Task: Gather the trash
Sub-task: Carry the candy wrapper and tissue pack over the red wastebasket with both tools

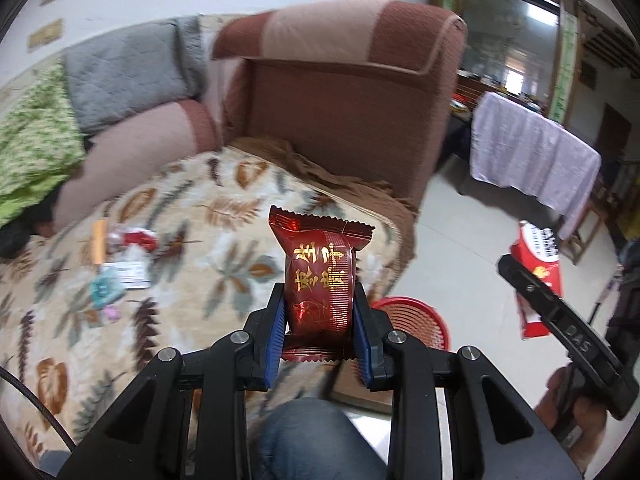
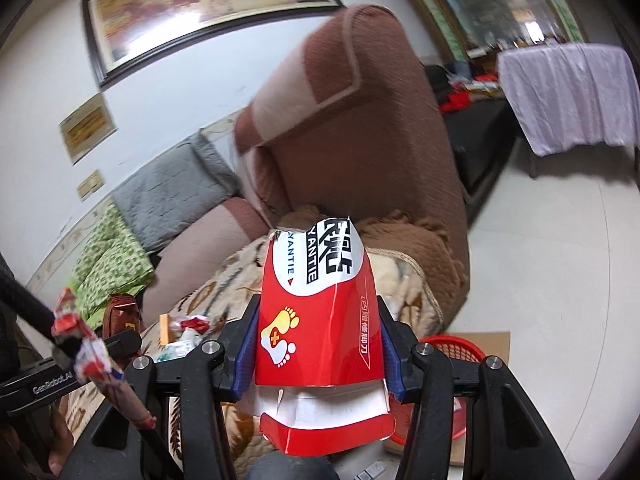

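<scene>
In the left wrist view my left gripper (image 1: 319,322) is shut on a dark red snack packet (image 1: 319,280) with gold lettering, held upright above the sofa's edge. A red mesh basket (image 1: 416,322) sits on the floor just right of it. My right gripper (image 2: 318,346) is shut on a flattened red and white carton (image 2: 318,332). That carton (image 1: 540,276) and the right gripper's body show at the right of the left view. The red basket (image 2: 456,350) peeks out behind the right fingers. More wrappers (image 1: 120,260) lie on the leaf-patterned blanket (image 1: 192,220).
A brown armchair-style sofa arm (image 1: 348,92) rises behind the blanket. Grey (image 1: 128,76) and green (image 1: 32,148) bedding lie at left. A table with a lilac cloth (image 1: 532,164) stands at right on the pale tiled floor. A person's knee (image 1: 312,440) is below the left gripper.
</scene>
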{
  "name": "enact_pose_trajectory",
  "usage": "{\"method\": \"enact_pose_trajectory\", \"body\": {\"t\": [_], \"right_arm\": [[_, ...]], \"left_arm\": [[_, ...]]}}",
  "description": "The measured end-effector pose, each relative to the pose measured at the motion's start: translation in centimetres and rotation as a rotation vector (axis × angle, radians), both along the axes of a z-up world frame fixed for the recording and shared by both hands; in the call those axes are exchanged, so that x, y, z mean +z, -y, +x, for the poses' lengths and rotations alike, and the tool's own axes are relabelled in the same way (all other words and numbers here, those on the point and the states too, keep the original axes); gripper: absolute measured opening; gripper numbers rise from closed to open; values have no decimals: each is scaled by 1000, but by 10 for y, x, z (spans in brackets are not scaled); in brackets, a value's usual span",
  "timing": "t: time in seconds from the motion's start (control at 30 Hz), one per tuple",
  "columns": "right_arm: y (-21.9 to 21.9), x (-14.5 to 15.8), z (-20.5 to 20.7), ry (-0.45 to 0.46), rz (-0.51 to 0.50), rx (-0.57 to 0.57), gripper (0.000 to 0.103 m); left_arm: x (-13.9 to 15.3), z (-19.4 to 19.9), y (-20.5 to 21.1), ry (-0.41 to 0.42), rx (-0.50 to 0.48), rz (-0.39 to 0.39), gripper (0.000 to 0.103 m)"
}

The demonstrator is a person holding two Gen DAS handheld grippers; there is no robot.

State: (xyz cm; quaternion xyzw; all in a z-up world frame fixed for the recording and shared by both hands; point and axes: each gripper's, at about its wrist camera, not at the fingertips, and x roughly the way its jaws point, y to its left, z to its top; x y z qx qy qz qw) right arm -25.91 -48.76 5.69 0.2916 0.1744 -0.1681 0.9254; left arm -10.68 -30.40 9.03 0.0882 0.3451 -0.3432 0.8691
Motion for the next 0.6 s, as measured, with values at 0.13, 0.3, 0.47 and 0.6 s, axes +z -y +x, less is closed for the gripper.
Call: {"method": "enact_pose_trajectory", "body": {"t": [0.13,0.3,0.47,0.6], "right_arm": [[20,-22,3,-36,56,-21,55],[46,-59,9,-78,159,-45,57],[67,-93,16,-118,244,-74,57],[78,-113,21,-144,276,-92,57]], "left_arm": [[-18,10,28,-64,-64,4,29],[-52,25,65,-146,-137,35,29],[-90,39,96,-245,-180,74,29],[-114,45,116,-293,-207,92,29]]}}
